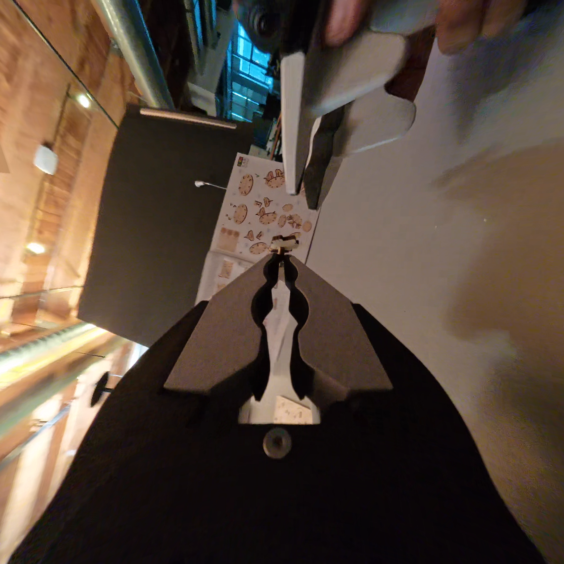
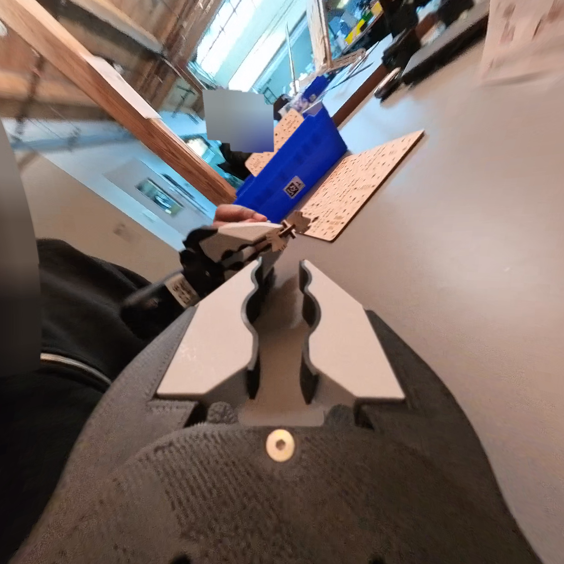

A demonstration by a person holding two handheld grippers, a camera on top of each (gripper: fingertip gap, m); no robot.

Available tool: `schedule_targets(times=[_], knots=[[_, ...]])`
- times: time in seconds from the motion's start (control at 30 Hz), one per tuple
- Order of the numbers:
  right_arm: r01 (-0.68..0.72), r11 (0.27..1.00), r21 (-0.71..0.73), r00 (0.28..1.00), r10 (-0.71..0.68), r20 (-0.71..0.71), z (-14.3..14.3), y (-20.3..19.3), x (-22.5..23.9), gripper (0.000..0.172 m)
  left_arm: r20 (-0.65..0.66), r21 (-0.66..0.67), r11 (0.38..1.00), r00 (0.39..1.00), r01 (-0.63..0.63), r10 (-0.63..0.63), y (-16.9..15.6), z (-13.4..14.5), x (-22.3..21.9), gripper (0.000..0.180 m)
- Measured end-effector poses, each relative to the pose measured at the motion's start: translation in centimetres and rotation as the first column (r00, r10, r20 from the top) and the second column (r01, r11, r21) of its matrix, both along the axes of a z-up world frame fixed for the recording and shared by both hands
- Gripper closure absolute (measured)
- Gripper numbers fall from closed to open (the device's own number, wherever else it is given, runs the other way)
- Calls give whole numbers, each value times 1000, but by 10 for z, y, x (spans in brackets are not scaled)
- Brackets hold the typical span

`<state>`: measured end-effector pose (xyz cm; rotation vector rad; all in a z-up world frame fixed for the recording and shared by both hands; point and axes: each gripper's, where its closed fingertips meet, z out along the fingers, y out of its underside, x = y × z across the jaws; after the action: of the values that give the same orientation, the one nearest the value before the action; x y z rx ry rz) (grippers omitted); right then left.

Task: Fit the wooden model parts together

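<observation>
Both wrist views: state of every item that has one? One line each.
left gripper: shut on the small wooden assembly.
small wooden assembly: toothed pieces slotted together, pinched at the fingertips, held off the table.
right gripper: fingers apart, nothing between them.
instruction sheet: lying flat, unfolded.
wooden parts sheet: flat on the table, beside the bin.
blue bin: upright; wooden sheets stick out of it.

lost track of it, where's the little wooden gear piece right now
The wooden gear piece is pinched at the left gripper's fingertips, held above the grey table, just in front of the wooden sheet and blue bin.
</observation>
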<state>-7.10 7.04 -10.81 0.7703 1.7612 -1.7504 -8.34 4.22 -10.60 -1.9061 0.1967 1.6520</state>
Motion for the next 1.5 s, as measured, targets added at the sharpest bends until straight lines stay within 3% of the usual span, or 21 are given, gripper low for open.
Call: schedule_targets(times=[0.1, 0.2, 1.0, 1.37, 1.5], knots=[[-21, 997, -80, 985, 35, 168, -3, -2, -1, 161, -92, -108, 994, 996, -11, 1, 7, -3, 4, 177], [-29, 993, -114, 971, 55, 235, -5, -2, -1, 162, -127, -170, 985, 992, -17, -4, 11, -7, 5, 177], [-86, 984, -156, 918, 139, 371, -9, -5, 4, 170, -210, -251, 968, 977, -15, -40, 22, -16, 15, 177], [-44, 988, -146, 917, 98, 386, -10, 2, -6, 172, -234, -172, 985, 970, 34, -74, 28, -9, 21, 173], [-7, 999, -32, 941, 17, 337, -21, 8, -15, 172, -123, 9, 998, 990, 70, -68, 18, -1, 17, 176]])
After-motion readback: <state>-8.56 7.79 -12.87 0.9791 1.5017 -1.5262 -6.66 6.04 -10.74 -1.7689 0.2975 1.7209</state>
